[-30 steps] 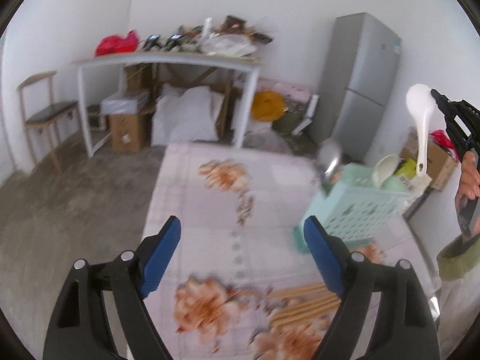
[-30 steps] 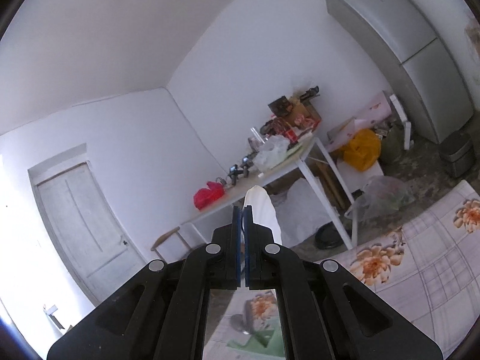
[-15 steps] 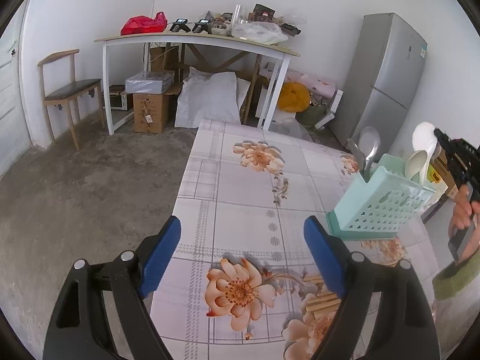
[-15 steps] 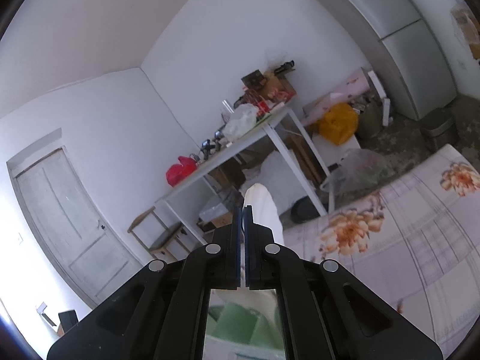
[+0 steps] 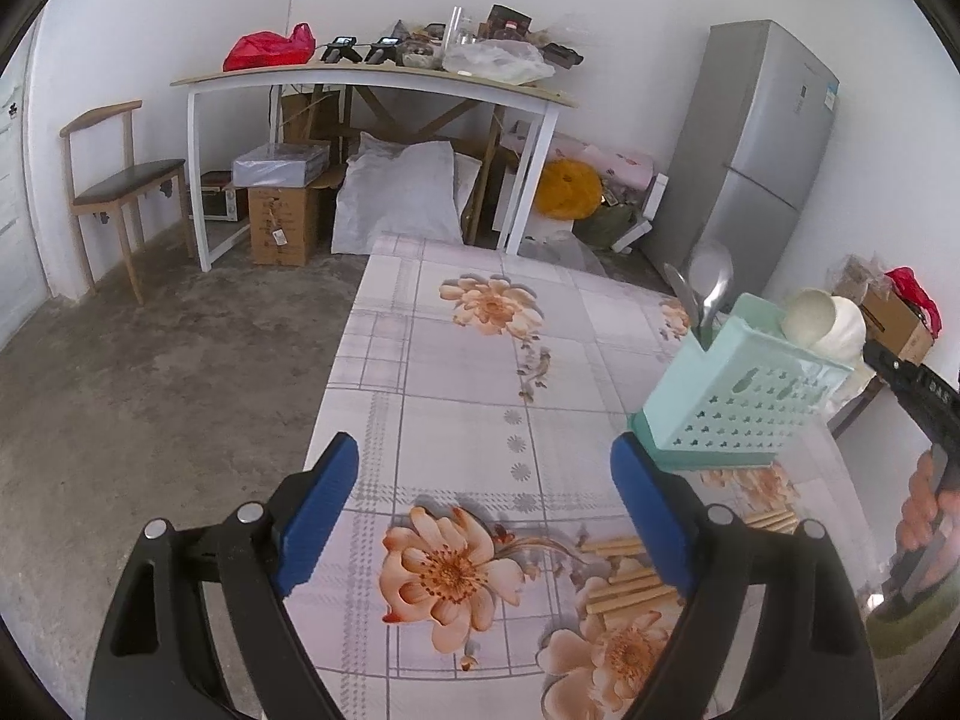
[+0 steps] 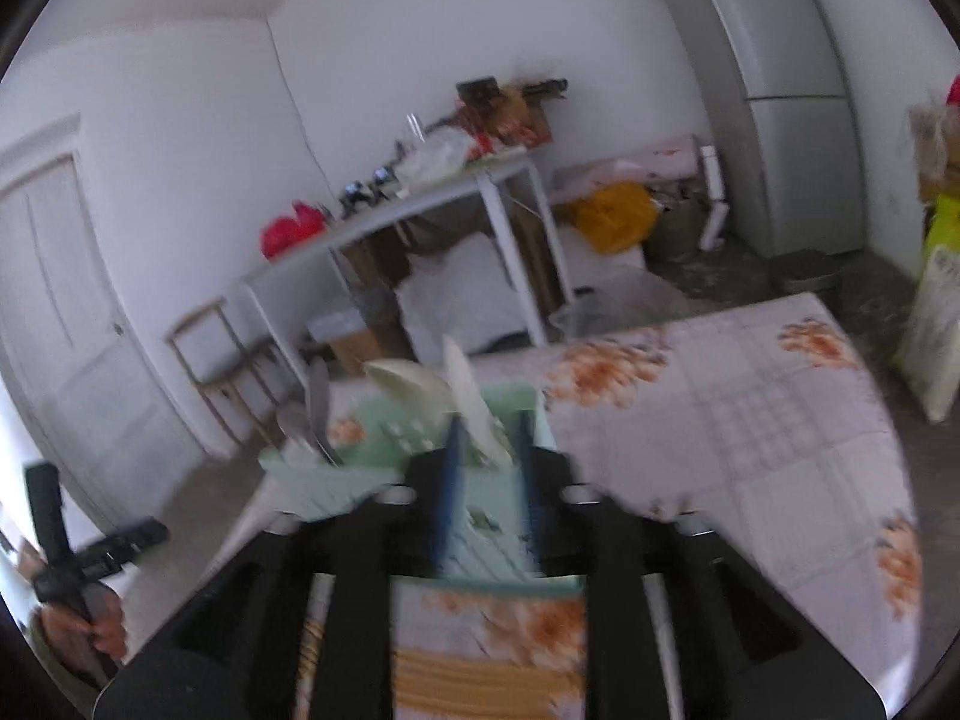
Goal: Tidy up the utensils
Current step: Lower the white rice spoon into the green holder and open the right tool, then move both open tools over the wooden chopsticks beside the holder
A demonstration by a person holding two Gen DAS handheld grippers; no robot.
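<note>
Two risks we see: our right gripper [image 6: 483, 450], jaws opening around the white spoon [image 6: 474, 405] now in the caddy [image 5: 741, 396], could snag it, while our left gripper [image 5: 483, 516] hangs open, empty, over the chopsticks [image 5: 624, 582].

The bench [image 5: 456, 372] is viewed from the left wrist, angled down along its floral cloth, with the mint utensil caddy [image 5: 738, 396] near on the right. From the right wrist the caddy [image 6: 384, 438] is seen close, blurred; the caddy, white table [image 5: 372, 81] and fridge [image 6: 780, 96] are shared.
</note>
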